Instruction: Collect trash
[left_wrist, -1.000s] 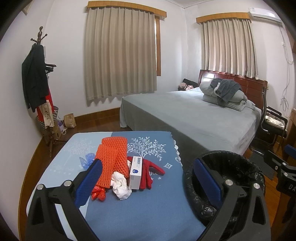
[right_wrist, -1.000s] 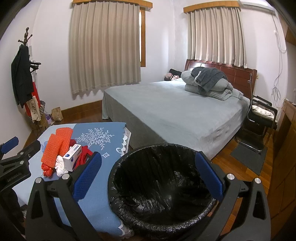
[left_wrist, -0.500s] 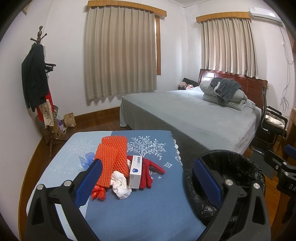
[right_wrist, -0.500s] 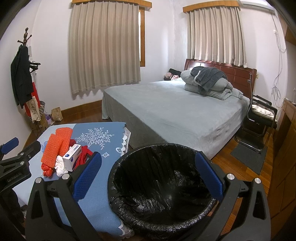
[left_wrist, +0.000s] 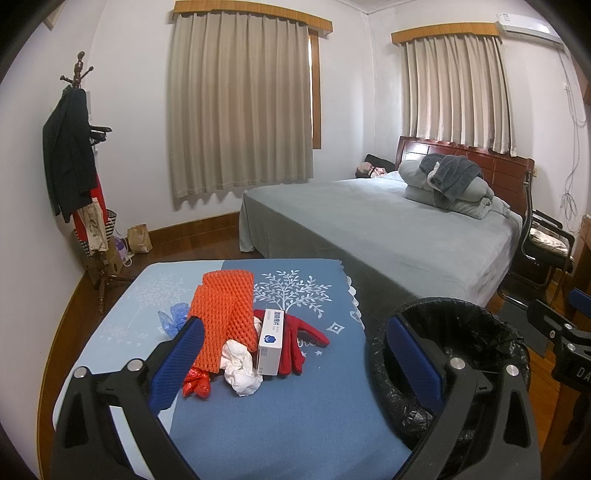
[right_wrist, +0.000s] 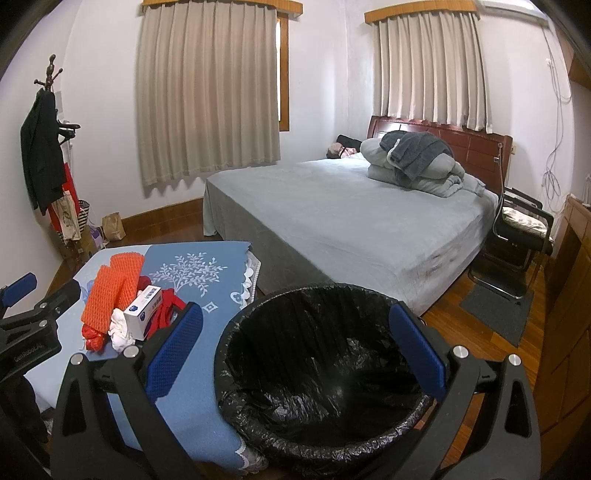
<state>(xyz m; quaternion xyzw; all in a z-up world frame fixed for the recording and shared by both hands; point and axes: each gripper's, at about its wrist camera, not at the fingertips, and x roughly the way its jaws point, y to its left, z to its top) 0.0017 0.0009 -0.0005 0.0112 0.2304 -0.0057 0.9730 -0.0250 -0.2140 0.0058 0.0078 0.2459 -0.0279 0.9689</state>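
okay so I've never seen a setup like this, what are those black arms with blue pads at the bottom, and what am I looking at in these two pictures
Those are two hand-held grasping tools, one per hand, each with a camera looking along its fingers. One picture is from the left tool, the other from the right tool. Both are open and hold nothing. On the blue-covered table lies a trash pile: orange foam netting, a white box, crumpled white paper and a red glove. Beside the table stands a black-lined bin.
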